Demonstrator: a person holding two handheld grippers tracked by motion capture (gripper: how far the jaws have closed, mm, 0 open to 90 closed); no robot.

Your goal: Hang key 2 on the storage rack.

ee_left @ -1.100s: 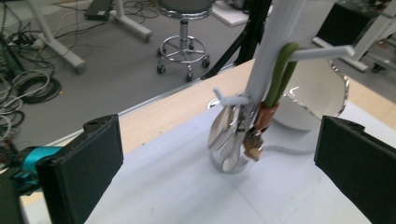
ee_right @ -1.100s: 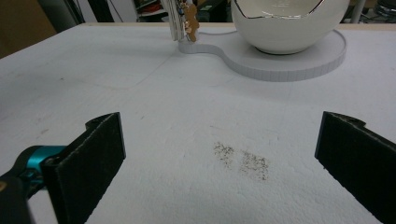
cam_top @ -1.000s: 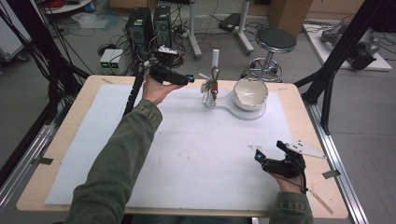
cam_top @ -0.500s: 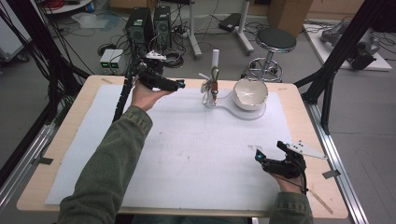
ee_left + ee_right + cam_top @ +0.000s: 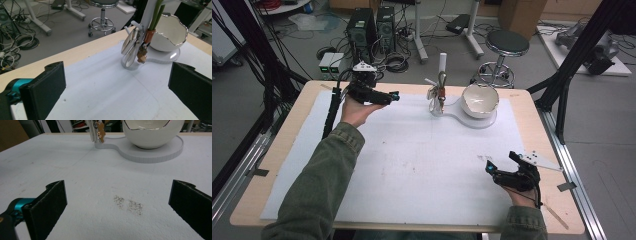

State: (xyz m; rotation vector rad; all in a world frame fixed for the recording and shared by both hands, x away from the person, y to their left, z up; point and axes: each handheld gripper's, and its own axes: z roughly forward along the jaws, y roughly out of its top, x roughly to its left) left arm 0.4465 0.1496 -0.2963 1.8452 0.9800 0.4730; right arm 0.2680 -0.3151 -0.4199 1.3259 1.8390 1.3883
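Note:
A white stand (image 5: 442, 65) rises at the back of the table, with silvery leaf-shaped pieces (image 5: 130, 47) and a small brown trinket (image 5: 141, 56) hanging from its pegs. Beside it a white cracked-egg bowl (image 5: 480, 100) sits on the same flat white base (image 5: 457, 112). My left gripper (image 5: 391, 98) is held in the air left of the stand, open and empty, its jaws wide apart in the left gripper view (image 5: 117, 90). My right gripper (image 5: 501, 162) rests low near the front right of the white mat, open, with nothing between its jaws (image 5: 117, 207). The bowl (image 5: 152, 132) lies far ahead of it.
A white foam mat (image 5: 412, 160) covers most of the wooden table (image 5: 277, 150), with a dark smudge (image 5: 128, 205) just ahead of the right gripper. Black frame posts (image 5: 569, 75) stand at both sides. A stool (image 5: 507, 45), computer towers (image 5: 372, 25) and cables lie beyond the far edge.
My left gripper has drawn back to the left, away from the hanging pieces on the stand. The right gripper has stayed where it was.

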